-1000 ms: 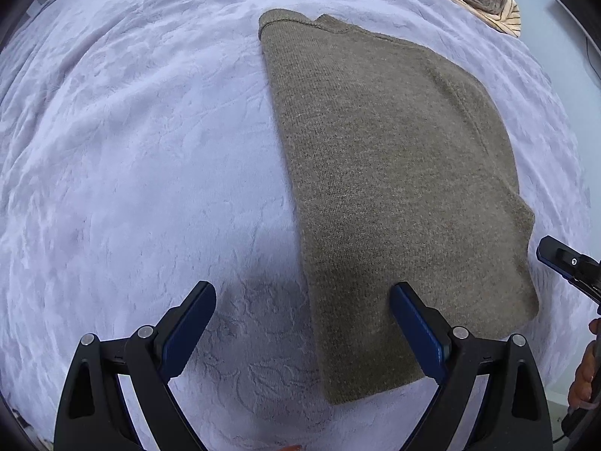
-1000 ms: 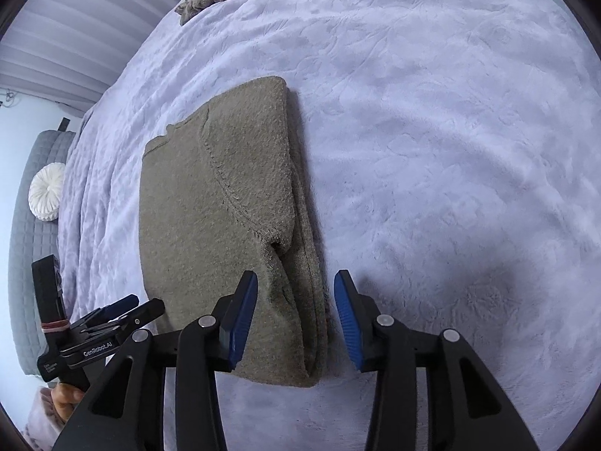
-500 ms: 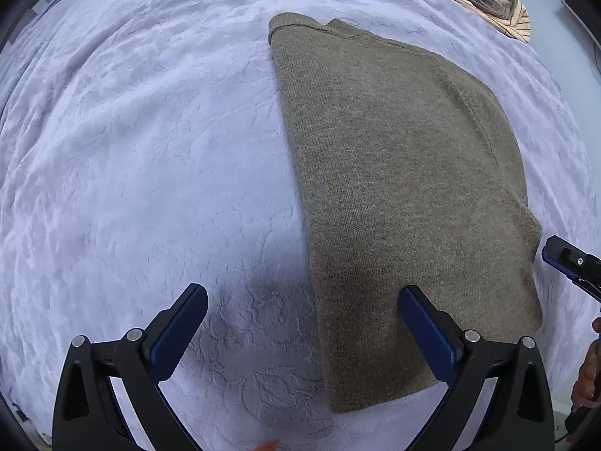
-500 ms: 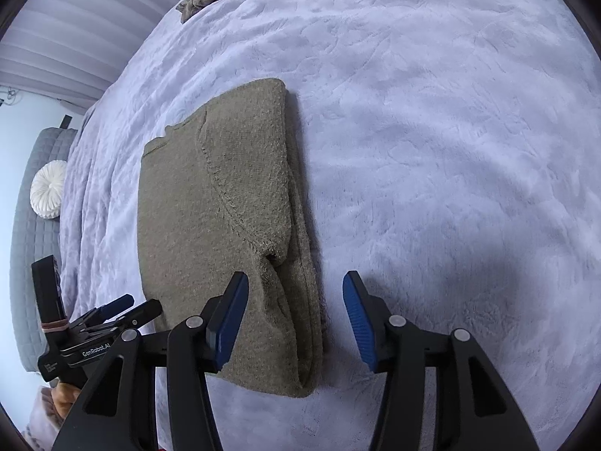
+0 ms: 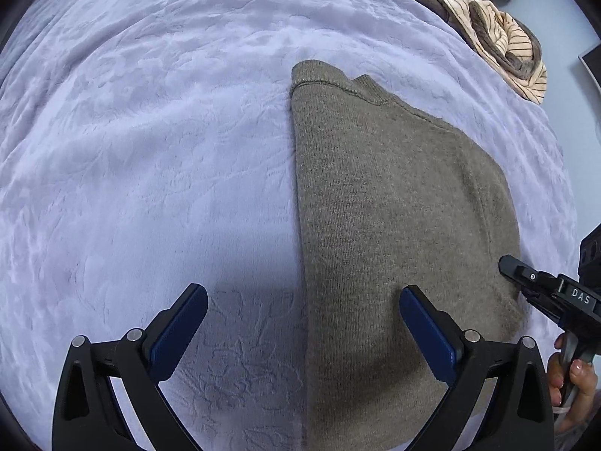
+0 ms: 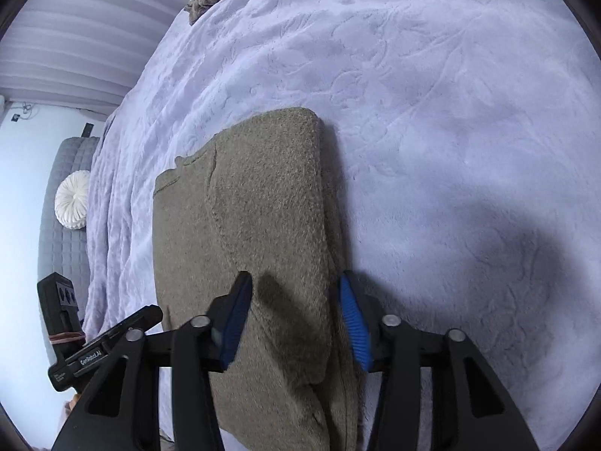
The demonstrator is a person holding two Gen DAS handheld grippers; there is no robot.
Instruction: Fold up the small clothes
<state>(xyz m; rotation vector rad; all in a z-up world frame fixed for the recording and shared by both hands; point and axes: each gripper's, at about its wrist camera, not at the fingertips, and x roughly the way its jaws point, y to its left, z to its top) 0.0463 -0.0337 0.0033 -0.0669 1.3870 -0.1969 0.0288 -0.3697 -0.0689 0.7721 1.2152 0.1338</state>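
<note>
Bed (image 5: 131, 150), covered in a lilac embossed blanket, is filling both views. Sweater (image 5: 394, 225), olive knit, folded, is lying flat on it. In the left wrist view its long edge is running between the jaws and away ahead of them. Left gripper (image 5: 303, 323) is hovering with jaws spread wide: right pad over the knit, left pad over bare blanket. Right gripper (image 6: 295, 319) is sitting with jaws parted, straddling the sweater's thick folded edge, one pad on either side; contact with the fabric cannot be determined. Clothes pile (image 5: 499, 37), striped and brown, is lying far ahead of the left jaws, at the bed's edge.
</note>
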